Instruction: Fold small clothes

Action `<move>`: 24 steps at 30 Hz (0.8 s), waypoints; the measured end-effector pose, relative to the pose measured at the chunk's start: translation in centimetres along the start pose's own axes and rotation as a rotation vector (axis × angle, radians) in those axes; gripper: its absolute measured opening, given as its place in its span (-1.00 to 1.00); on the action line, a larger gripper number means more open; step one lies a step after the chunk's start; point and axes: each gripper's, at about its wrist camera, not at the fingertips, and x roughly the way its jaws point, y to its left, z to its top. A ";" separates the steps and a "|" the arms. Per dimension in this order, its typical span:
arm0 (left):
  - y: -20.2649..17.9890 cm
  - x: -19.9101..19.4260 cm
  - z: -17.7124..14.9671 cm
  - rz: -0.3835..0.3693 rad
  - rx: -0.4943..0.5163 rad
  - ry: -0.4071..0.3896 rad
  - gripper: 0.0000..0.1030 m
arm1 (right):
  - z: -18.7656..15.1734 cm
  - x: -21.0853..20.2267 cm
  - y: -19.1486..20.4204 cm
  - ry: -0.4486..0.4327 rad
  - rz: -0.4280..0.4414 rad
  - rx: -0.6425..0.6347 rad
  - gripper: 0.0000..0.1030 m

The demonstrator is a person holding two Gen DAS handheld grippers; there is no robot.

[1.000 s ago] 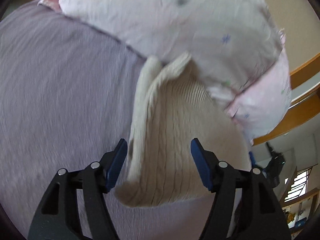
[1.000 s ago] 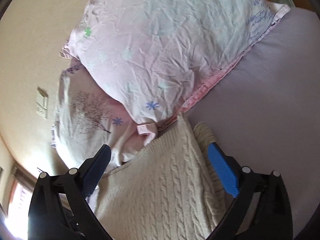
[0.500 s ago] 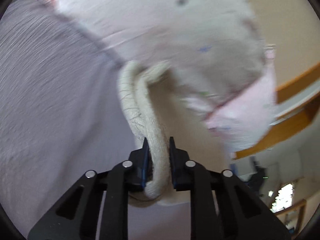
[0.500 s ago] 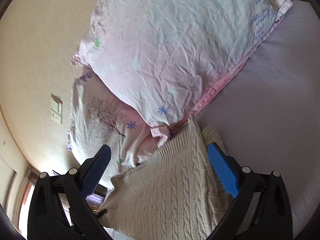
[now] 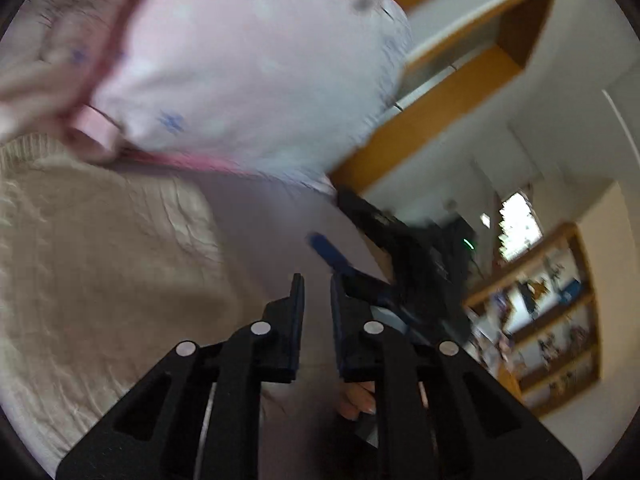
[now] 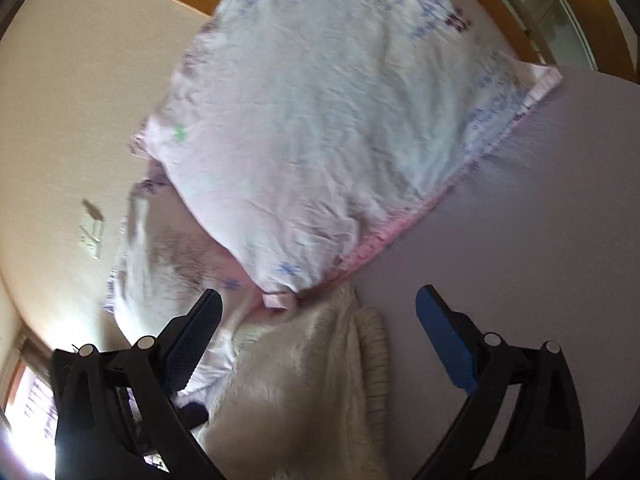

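Note:
A cream cable-knit sweater [image 5: 100, 264] lies on the lilac bed sheet [image 5: 264, 216], its top edge against the pillows. In the left wrist view it fills the left side. My left gripper [image 5: 317, 292] is nearly shut with a narrow gap, and nothing shows between its jaws; it sits to the right of the sweater. In the right wrist view the sweater [image 6: 304, 380] lies between and below the wide-open jaws of my right gripper [image 6: 320, 300], which is empty. The right gripper [image 5: 332, 256] also shows blurred ahead in the left wrist view.
A pink-and-white floral pillow [image 6: 328, 120] lies on the bed just beyond the sweater, with a second pillow [image 6: 160, 248] under it. A wooden headboard [image 5: 440, 112] and wall shelves [image 5: 552, 312] stand beyond. Bare lilac sheet [image 6: 520, 220] spreads to the right.
My left gripper closed on the sweater's edge, then swung right; now no fabric shows between its jaws and the sweater lies folded over. My right gripper stayed open, shifting slightly.

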 end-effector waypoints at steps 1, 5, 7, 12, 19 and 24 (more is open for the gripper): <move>-0.5 -0.8 -0.3 -0.012 0.035 -0.016 -0.63 | 0.0 0.3 -0.1 0.023 0.003 0.005 0.93; 0.1 -6.6 -1.2 0.112 0.086 -0.166 0.04 | -0.7 1.5 1.4 0.150 0.063 -0.070 0.83; 2.1 -9.7 -1.8 0.217 0.035 -0.211 0.09 | -1.5 2.1 3.2 0.196 0.079 -0.162 0.60; 7.1 -13.8 -3.9 0.339 -0.095 -0.207 0.15 | -4.3 5.1 4.8 0.343 -0.009 -0.292 0.19; 8.9 -12.9 -4.9 0.369 -0.126 -0.149 0.29 | -6.2 6.1 6.2 0.268 -0.134 -0.424 -0.71; 9.3 -10.3 -4.7 0.437 -0.111 -0.109 0.42 | -4.3 5.3 3.3 0.230 -0.205 -0.283 -0.75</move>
